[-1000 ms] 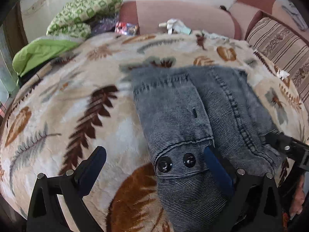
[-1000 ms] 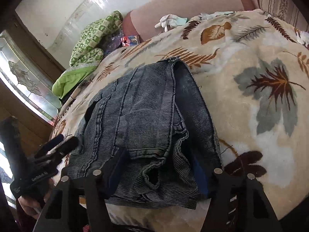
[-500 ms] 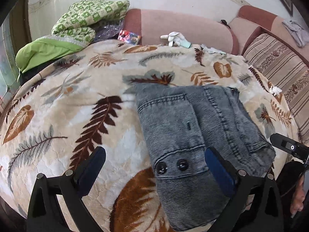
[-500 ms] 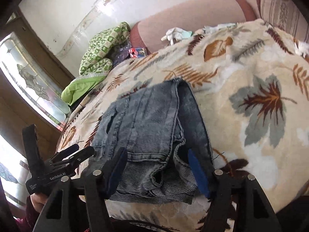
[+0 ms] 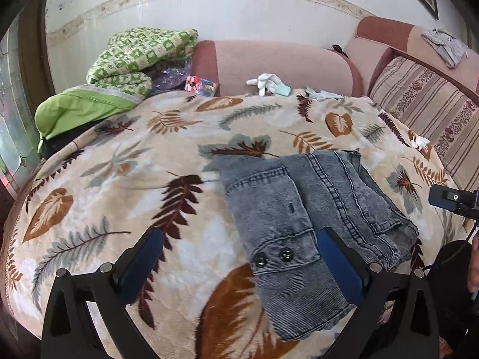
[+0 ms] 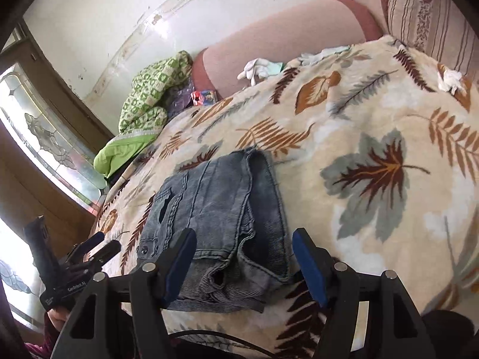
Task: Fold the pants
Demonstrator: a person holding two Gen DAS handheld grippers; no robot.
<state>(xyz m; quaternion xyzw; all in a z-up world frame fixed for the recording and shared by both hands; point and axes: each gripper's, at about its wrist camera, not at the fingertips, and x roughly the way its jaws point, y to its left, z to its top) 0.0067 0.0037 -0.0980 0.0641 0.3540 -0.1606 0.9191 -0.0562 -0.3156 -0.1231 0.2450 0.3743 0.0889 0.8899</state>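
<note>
Grey denim pants (image 5: 302, 218) lie folded into a compact bundle on the leaf-patterned blanket (image 5: 143, 179), waistband and two dark buttons (image 5: 272, 257) toward me. My left gripper (image 5: 239, 257) hovers open above the bundle's near left part, holding nothing. In the right wrist view the same pants (image 6: 221, 215) lie just beyond my right gripper (image 6: 244, 257), which is open and lifted off the cloth, its blue pads (image 6: 308, 266) apart with nothing pressed between them. The left gripper (image 6: 98, 248) also shows at the lower left there, in a hand.
The blanket covers a sofa with pink back cushions (image 5: 281, 65) and a striped cushion (image 5: 428, 110) on the right. A green patterned quilt (image 5: 134, 56) and lime cloth (image 5: 77, 110) pile at the far left. White gloves (image 5: 269, 82) lie at the back. A window (image 6: 45, 137) stands left.
Both grippers have risen and drawn back from the pants, which now look smaller and lie untouched. The right gripper's pads have come off the cloth edge.
</note>
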